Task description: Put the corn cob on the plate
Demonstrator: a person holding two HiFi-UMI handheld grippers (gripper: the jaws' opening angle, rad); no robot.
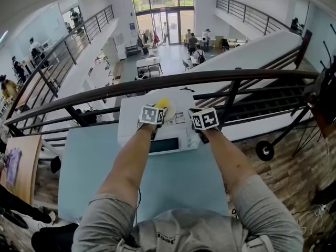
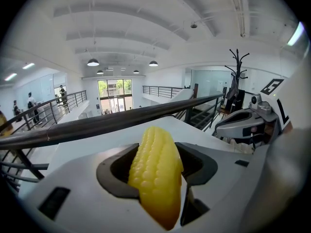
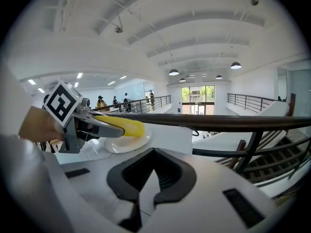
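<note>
A yellow corn cob (image 2: 154, 166) sticks out between the jaws of my left gripper (image 2: 156, 181), which is shut on it. In the right gripper view the cob (image 3: 122, 126) hangs level just over a white plate (image 3: 127, 143) on the white tabletop; I cannot tell whether it touches the plate. In the head view the left gripper (image 1: 157, 111) holds the corn (image 1: 163, 103) at the far side of the table. My right gripper (image 3: 150, 176) stays a little to the right of it (image 1: 202, 117), shut with nothing in it.
A dark handrail (image 1: 210, 77) runs straight across just beyond the white table (image 1: 131, 106). A white box with a dark screen (image 1: 164, 145) sits under my wrists on a light blue surface (image 1: 89, 161). A black cable (image 1: 186, 90) lies at the table's far edge.
</note>
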